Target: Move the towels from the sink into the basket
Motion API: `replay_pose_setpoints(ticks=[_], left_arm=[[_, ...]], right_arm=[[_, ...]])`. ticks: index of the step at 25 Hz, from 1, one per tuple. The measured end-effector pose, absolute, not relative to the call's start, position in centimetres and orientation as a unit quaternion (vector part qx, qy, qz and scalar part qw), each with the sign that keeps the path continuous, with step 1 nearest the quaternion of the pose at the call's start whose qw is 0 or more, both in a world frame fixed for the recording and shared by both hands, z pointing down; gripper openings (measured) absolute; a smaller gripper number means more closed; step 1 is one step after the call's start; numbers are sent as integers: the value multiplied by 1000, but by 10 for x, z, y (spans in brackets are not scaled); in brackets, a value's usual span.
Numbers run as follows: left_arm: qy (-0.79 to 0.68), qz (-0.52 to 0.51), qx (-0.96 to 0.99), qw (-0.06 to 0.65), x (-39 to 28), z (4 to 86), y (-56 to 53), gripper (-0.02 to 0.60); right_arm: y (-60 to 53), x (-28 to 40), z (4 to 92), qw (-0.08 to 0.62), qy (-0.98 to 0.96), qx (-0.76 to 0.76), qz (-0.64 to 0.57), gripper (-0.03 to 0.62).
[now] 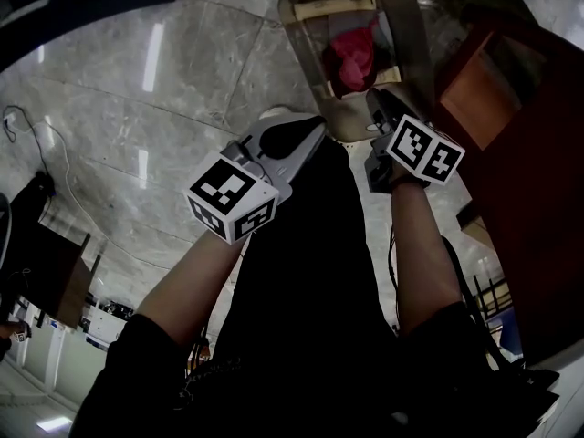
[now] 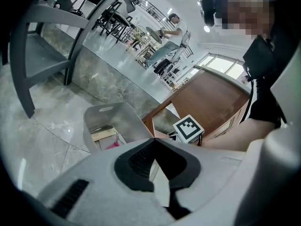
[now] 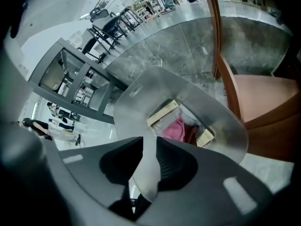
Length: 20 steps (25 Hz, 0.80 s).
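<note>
Hovers right tongs point(image 3: 149, 142) released and empty just above the basket point(image 1: 408, 35) on the floor, likely since the pink towel point(image 1: 354, 53) already lies inside. Holds left tongs point(image 2: 153, 140) clenched on nothing, idle alongside, seemingly spare for this drop.

The left gripper point(image 1: 315, 126) and the right gripper point(image 1: 376, 99) are pale grey moulded shells, their fingers point(image 2: 137, 161) lined with ribbed black pads. Behind the fingers each carries a white cube point(image 1: 233, 197) bearing black square markers. The person wears short black sleeves point(image 1: 137, 354).
</note>
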<state>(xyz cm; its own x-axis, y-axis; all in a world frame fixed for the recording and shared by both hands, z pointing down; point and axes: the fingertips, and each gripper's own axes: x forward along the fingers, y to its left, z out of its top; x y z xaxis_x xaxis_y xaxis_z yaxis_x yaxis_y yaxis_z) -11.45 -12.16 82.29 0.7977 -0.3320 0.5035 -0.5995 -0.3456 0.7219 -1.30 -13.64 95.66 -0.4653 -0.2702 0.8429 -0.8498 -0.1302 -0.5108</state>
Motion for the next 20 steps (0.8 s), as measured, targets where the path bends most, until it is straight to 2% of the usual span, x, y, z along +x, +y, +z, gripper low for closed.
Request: replay_pose_setpoints(ticks=[3,11,15,20], left_arm=[[-288,133,812,489,-114,812,-123,0],[-299,105,837,446,-105,720,-149,0],[-301,78,862,400,-100,653,-174,0],[-314,53,873,368,-106,569,-184,0]], right_arm=[[-145,-16,934,225,-636,462,576,8],[-171,-48,800,141,-710,432,538,6],[-207,-40,716,90,-738,450,494,6],[-231,-27,609,70,-774,465,424,6]])
